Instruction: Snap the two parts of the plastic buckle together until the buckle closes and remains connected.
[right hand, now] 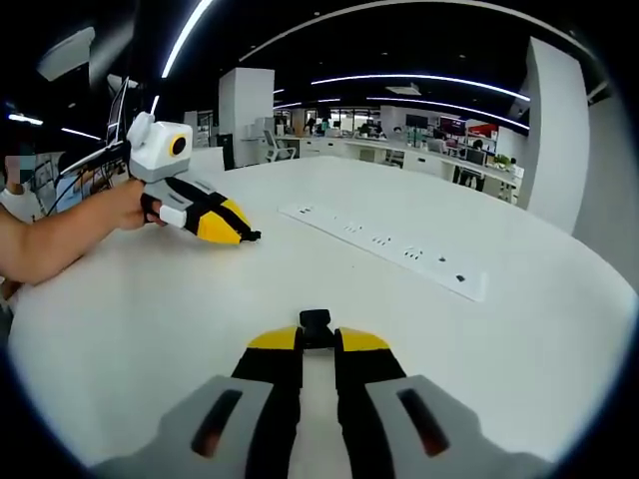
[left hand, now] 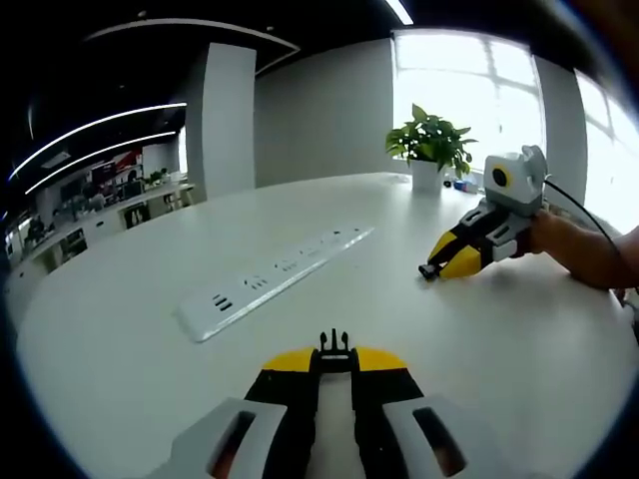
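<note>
So the buckle is split in two right now, one half per gripper. The pronged half [left hand: 334, 348] is pinched at the very tips of the left gripper [left hand: 335, 364], with its prongs poking out forward over the white table [left hand: 120, 339]. The socket half [right hand: 315, 326] is clamped the same way in the right gripper [right hand: 318, 344], a small dark block just past the yellow pads. Both sets of jaws are squeezed tight on their piece, nothing loose there as far as can be seen.

The two halves are well apart, each held low over the table; whether they rest on it can't be told. In the left gripper view the other gripper is seen off to the right, nearer the far potted plant [left hand: 431, 145]; in the right gripper view the other one sits at far left, gripped by a hand [right hand: 130, 208].

What could go sideways, by my guess:
- Such a tiny bite is held on each part that any off-axis push could make a half pivot or pop out of the jaws.
- If the prongs aren't lined up square with the socket mouth, they'd likely jam against its edge instead of sliding in.
- A half-hearted push could leave it seated but not latched, so it'd pull apart again.
- The power strip [left hand: 270, 279] lies between and beyond the grippers, so it could get bumped if the approach is swept wide.
</note>
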